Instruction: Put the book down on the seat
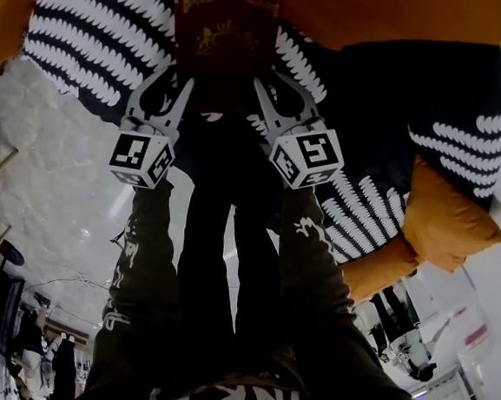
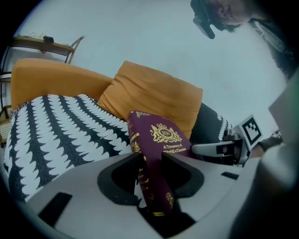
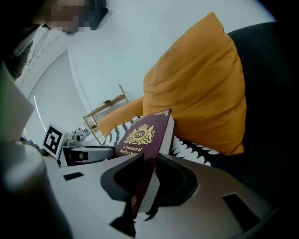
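— Sleeves come first, dark and close at the bottom of the head view: the left sleeve (image 1: 145,255) and the right sleeve (image 1: 314,270), each reaching up to a gripper.

— What about the left gripper?

— That left gripper (image 1: 175,82), with its marker cube (image 1: 141,157) turned towards the camera, has its jaws clamped on the spine edge of the book (image 1: 223,40).

— How does the book look?

— It's a burgundy hardback. The front cover has a gold crowned crest with "RW" and a gold title, "A Treasury of World's Classics". Gilt ornaments run down the spine, and the page block is pale.

— And the other side?

— The right gripper (image 1: 273,92) is pinching the opposite edge, with the cover and pale pages caught between its jaws.

— Where is the book, then?

— It's carried between both grippers, tilted, over the black-and-white leaf-patterned throw (image 1: 81,41) that covers the orange sofa (image 2: 51,79). I can't tell whether it touches the seat. An orange cushion (image 2: 154,93) leans just behind it. Far right in the head view, a second orange cushion (image 1: 449,216) lies on the throw.
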The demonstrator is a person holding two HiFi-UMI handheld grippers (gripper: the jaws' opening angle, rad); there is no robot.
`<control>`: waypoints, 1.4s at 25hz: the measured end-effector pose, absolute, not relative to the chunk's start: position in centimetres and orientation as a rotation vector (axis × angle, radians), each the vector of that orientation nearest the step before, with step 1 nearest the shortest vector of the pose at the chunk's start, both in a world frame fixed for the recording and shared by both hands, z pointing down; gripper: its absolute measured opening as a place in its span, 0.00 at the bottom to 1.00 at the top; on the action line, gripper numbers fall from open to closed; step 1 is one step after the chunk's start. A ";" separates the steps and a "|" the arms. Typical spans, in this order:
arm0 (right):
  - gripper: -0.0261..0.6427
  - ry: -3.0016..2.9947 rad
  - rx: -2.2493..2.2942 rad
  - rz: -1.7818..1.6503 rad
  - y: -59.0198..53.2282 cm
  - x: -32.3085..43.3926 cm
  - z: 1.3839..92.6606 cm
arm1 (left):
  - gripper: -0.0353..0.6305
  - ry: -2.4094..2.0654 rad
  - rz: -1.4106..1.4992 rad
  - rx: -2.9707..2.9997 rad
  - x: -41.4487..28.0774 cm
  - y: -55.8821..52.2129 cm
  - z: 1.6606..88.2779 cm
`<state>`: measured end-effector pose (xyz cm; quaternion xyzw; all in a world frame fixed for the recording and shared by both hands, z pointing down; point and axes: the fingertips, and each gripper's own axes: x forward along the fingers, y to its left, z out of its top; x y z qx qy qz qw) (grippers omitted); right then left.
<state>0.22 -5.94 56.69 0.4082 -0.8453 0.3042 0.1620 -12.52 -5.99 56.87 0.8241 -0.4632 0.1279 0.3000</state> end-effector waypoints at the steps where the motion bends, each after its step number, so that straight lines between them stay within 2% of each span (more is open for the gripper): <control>1: 0.18 -2.405 1.166 0.878 -6.4 0.4 57.1 | 0.26 -1.229 0.343 2.187 -12.3 -6.5 57.3; 8: 0.19 -2.438 1.140 0.920 -7.1 0.3 57.8 | 0.26 -1.205 0.298 2.199 -13.0 -7.5 58.0; 10: 0.19 -2.449 1.136 0.879 -7.1 0.7 57.1 | 0.19 -1.218 0.278 2.215 -13.2 -7.8 57.1; 11: 0.18 -2.451 1.150 0.850 -7.3 1.0 56.6 | 0.15 -1.225 0.270 2.228 -13.1 -8.0 56.5; 15: 0.05 -2.465 1.215 0.694 -8.0 1.8 54.5 | 0.10 -1.236 0.245 2.299 -12.5 -8.8 54.2; 19: 0.05 -2.520 1.212 0.572 -8.4 0.9 51.8 | 0.06 -1.276 0.242 2.379 -12.0 -9.2 51.2; 25: 0.05 -2.636 1.254 0.447 -8.5 0.0 43.3 | 0.06 -1.337 0.183 2.485 -11.3 -9.2 42.4; 35: 0.05 -2.841 1.222 0.189 -2.2 0.6 21.2 | 0.06 -1.478 0.070 2.632 -9.1 -2.3 20.4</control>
